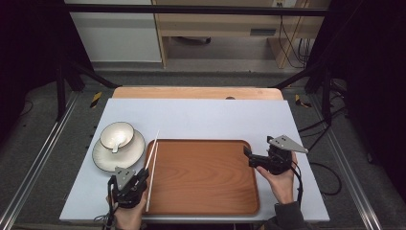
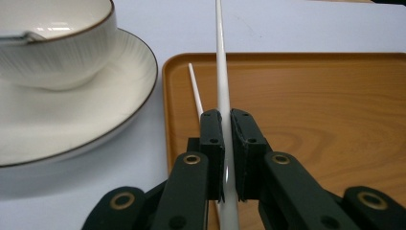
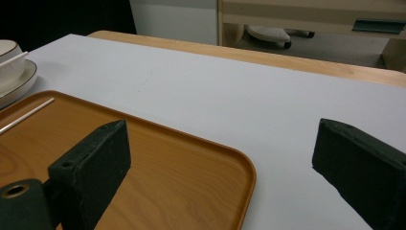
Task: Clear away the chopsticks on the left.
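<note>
Left gripper [image 1: 139, 176] sits at the near left corner of the wooden tray [image 1: 206, 201] in the high view, its jaws at a white chopstick [image 1: 154, 155] that runs away along the tray's left edge; a second chopstick [image 1: 150, 154] lies just beside it. A bowl [image 1: 117, 134] stands on a plate [image 1: 103, 160] to the left, on the white table cover [image 1: 201, 117]. Right gripper [image 1: 249, 155] hangs at the tray's right edge.

Seen from the left gripper view, the jaws are clamped on the chopstick [image 2: 222, 72], which juts forward above the tray [image 2: 311, 96]; the other chopstick [image 2: 195, 88] lies on the tray, left of it.

From the right gripper view, the jaws stand wide apart, holding nothing, over the tray's corner [image 3: 191, 163].
</note>
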Demonstrator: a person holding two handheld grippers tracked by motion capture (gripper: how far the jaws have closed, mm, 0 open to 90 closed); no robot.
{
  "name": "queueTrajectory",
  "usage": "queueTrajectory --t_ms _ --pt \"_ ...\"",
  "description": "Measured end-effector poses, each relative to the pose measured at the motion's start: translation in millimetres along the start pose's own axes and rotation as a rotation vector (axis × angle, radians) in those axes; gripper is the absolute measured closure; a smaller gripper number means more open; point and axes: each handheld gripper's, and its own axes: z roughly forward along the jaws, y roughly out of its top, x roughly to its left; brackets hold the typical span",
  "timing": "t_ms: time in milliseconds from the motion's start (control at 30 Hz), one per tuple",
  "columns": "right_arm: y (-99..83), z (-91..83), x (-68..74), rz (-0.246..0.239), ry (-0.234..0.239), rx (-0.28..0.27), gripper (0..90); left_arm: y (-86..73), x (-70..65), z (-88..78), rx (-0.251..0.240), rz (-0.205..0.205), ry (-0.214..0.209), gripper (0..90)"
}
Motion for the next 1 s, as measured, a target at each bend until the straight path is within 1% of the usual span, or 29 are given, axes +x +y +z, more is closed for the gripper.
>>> queueTrajectory --t_ms 133,267,367,667,1000 --pt "-0.4 0.8 0.5 -0.002 0.001 0.003 6.3 -4.9 -6.5 5.6 0.005 -0.014 -0.005 84.0" --pt "-0.8 1.6 0.9 -0.001 0.004 0.008 6.3 -8.9 -12.8 9.7 0.009 -0.007 0.001 84.0" --pt "-1.2 2.0 0.7 -0.004 0.001 0.01 6.3 -13.0 -15.8 13.7 0.014 -0.014 -0.003 84.0" --pt "-1.6 2.8 1.3 0.0 0.005 0.012 6.3 -18.8 -17.5 22.7 0.044 -0.023 0.003 84.0" --pt "-1.7 3.0 1.2 0.001 0.005 0.013 6.3 -23.5 -21.0 31.7 0.091 0.0 0.018 84.0"
